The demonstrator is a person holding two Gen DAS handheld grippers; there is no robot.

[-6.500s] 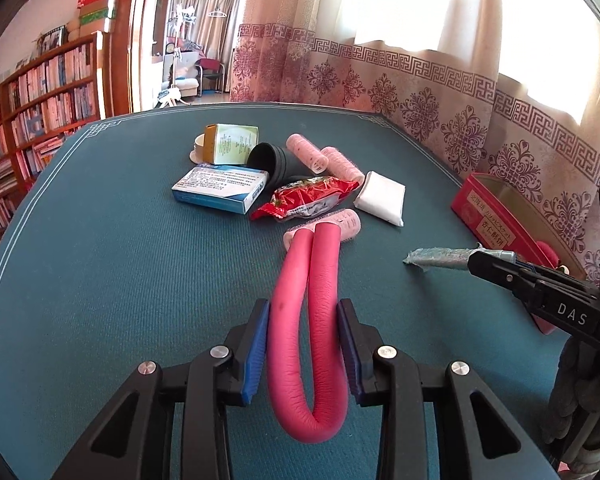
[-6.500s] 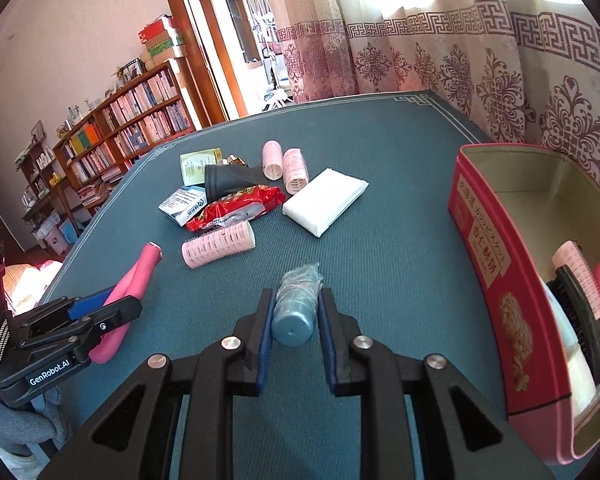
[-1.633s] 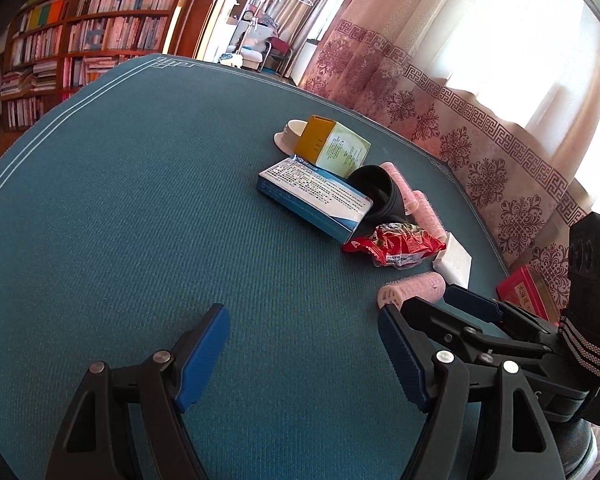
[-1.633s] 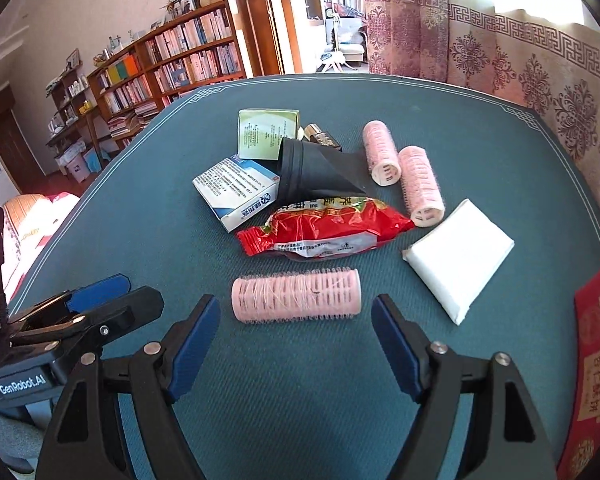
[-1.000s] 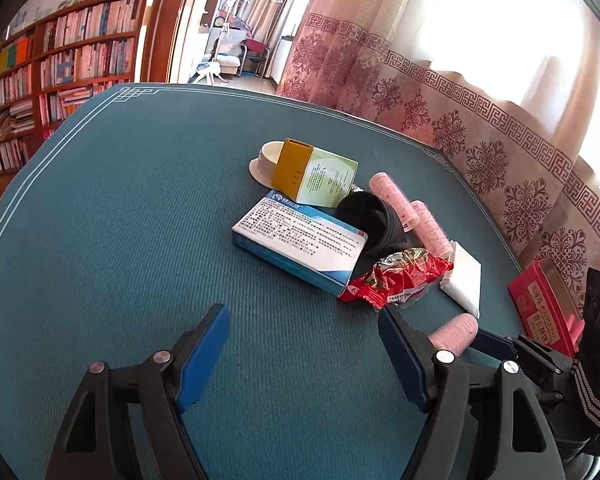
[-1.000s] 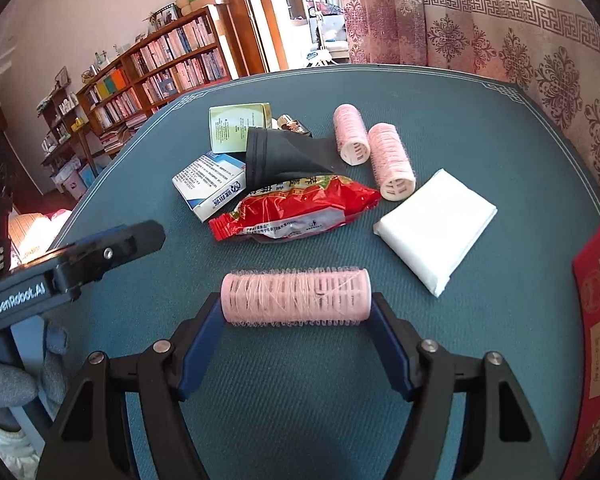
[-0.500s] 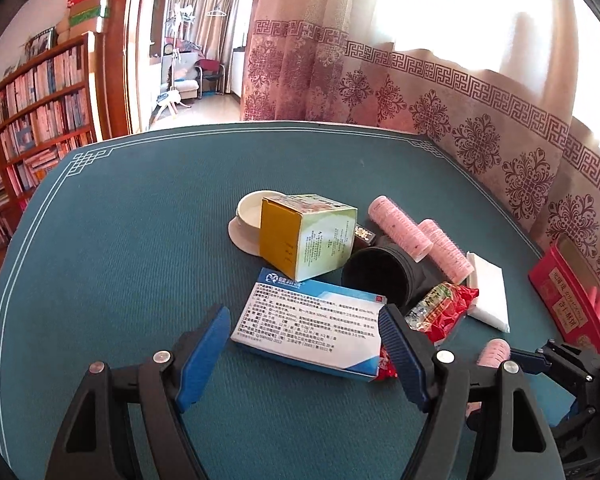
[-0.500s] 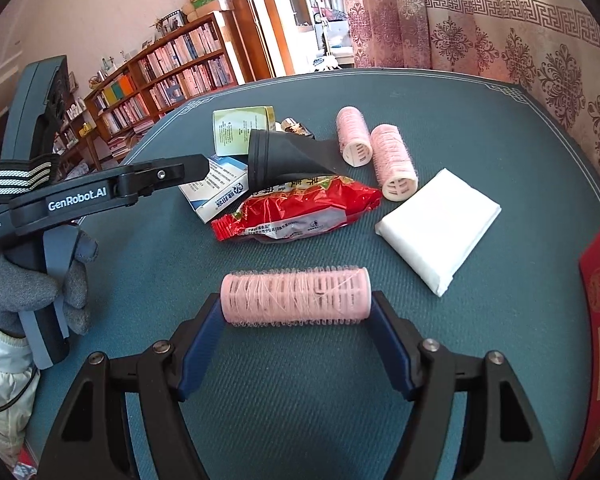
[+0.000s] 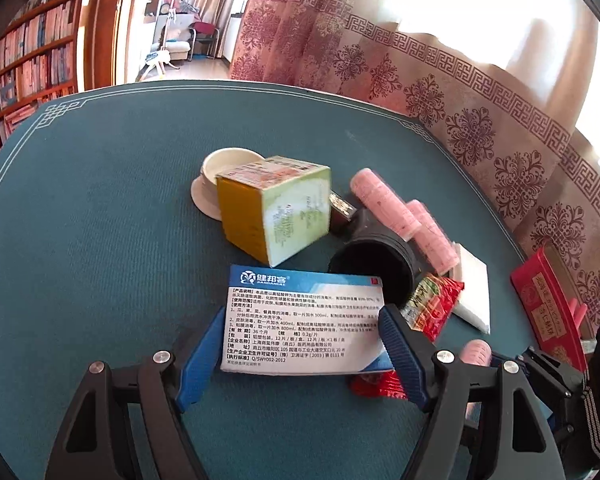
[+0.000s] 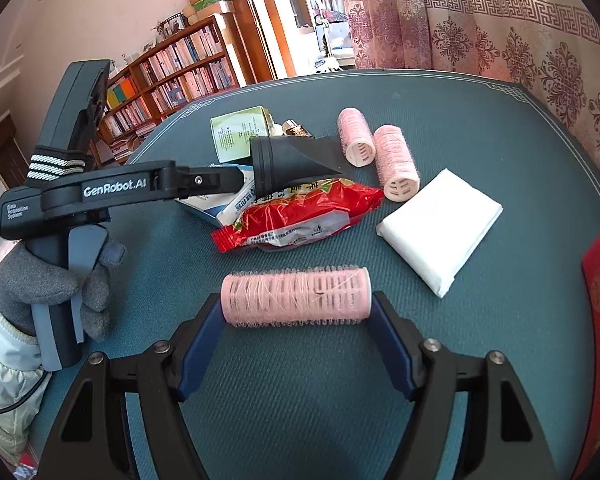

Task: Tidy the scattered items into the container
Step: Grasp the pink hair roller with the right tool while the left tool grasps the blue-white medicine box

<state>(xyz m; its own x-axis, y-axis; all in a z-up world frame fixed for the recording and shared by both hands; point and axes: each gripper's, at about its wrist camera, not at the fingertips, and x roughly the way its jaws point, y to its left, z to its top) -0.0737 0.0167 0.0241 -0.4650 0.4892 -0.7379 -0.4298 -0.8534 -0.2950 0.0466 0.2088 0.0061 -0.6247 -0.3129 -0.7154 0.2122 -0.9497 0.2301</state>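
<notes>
**K:** Left gripper status?

**M:** Jaws spread wide, straddling the blue-and-white box. Pads sit just off its two ends; can't confirm contact.

**K:** Right gripper?

**M:** Fingers wide apart too, blue pads at both ends of a pink hair roller, lengthwise between them. Looks touching at both ends.

**K:** The rest?

**M:** On the green table: red snack packet, black funnel-shaped tube, two more pink rollers, white folded pack, green-yellow carton, white dish behind it.

**K:** Container?

**M:** Red box, far right table edge, well apart from the pile.
</notes>
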